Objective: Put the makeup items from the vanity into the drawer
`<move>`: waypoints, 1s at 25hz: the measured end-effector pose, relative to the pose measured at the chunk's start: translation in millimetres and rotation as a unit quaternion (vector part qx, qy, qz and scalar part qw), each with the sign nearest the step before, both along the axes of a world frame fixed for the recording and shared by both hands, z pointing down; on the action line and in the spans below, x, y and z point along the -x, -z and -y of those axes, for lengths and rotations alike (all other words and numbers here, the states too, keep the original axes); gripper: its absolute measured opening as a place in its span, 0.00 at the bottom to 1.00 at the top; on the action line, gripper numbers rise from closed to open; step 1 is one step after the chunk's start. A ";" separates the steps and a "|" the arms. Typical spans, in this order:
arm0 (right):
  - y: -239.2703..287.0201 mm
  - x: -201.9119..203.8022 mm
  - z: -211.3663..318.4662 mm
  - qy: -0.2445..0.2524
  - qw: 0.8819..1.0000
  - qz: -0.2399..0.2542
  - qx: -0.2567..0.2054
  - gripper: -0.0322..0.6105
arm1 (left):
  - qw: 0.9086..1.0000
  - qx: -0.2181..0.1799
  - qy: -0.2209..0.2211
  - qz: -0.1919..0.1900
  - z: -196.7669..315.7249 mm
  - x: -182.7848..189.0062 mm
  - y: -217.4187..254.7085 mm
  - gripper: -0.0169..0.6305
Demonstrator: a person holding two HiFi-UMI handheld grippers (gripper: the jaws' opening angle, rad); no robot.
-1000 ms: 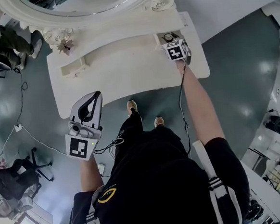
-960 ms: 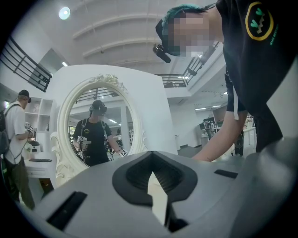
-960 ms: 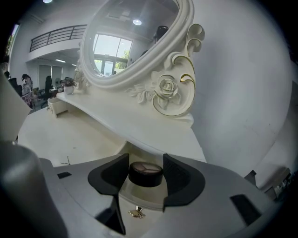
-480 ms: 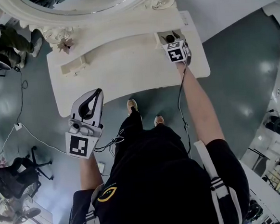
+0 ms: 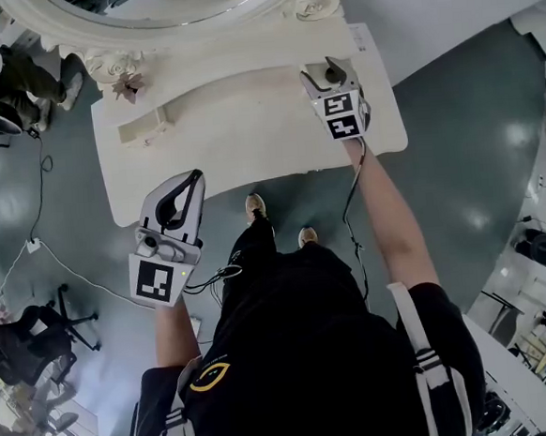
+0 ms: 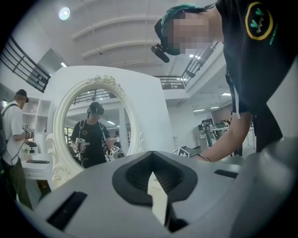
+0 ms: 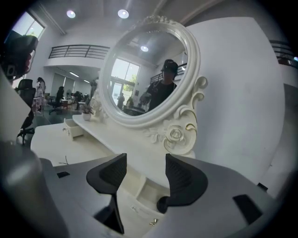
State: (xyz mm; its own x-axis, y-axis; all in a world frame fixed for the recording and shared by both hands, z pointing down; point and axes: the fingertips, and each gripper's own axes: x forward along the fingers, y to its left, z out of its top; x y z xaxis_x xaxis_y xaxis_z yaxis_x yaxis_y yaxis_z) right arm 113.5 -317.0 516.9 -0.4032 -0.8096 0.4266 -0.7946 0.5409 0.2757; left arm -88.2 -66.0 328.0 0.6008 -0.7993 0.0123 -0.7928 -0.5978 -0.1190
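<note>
The white vanity (image 5: 247,130) stands under its oval mirror (image 5: 172,9). My right gripper (image 5: 323,69) hovers over the open right-hand drawer (image 7: 142,194) at the vanity's back right and hides its inside in the head view. In the right gripper view, the jaws of the right gripper (image 7: 145,160) are opening, with nothing between them. I see no makeup item on the tabletop. My left gripper (image 5: 191,181) hangs off the vanity's front left edge, shut and empty; in its own view the left gripper (image 6: 151,155) points at the mirror.
A small open drawer (image 5: 144,128) sits on the vanity's left shelf, with a small potted flower (image 5: 129,86) behind it. A thin dark strand (image 7: 63,161) lies on the tabletop. A cable (image 5: 40,184) and office chairs (image 5: 25,349) are on the floor at the left.
My right gripper has risen and tilted over the right drawer, now covering the dark item that showed inside it. Its jaws have parted a little. The left gripper has hardly moved.
</note>
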 end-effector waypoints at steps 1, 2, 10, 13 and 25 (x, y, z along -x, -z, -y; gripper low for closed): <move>11.3 7.2 -5.5 0.010 1.000 0.007 -0.010 0.49 | 1.000 -0.001 0.000 0.000 -0.5 -0.6 0.3 0.05; 22.6 14.4 -11.4 0.021 0.999 0.013 -0.021 0.49 | 1.000 -0.002 0.000 -0.001 -1.2 -1.3 0.7 0.05; 107.5 72.3 -65.4 0.109 0.987 0.066 -0.095 0.49 | 1.000 -0.006 0.001 -0.005 -3.3 -0.2 1.1 0.05; 131.7 91.1 -90.7 0.145 0.979 0.085 -0.114 0.48 | 1.000 -0.007 0.004 -0.005 -4.0 2.2 1.4 0.05; 198.3 125.1 -163.7 0.219 0.944 0.184 -0.165 0.36 | 1.000 -0.014 0.004 -0.008 -4.0 4.0 2.8 0.05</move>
State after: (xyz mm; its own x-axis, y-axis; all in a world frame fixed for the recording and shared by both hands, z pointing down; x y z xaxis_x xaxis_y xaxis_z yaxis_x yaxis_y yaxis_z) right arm -11.6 -153.3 318.7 -0.8022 -0.5945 -0.0543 -0.5889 0.7731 0.2356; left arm -92.2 -62.0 325.1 0.5949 -0.8035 -0.0196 -0.7991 -0.5887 -0.1222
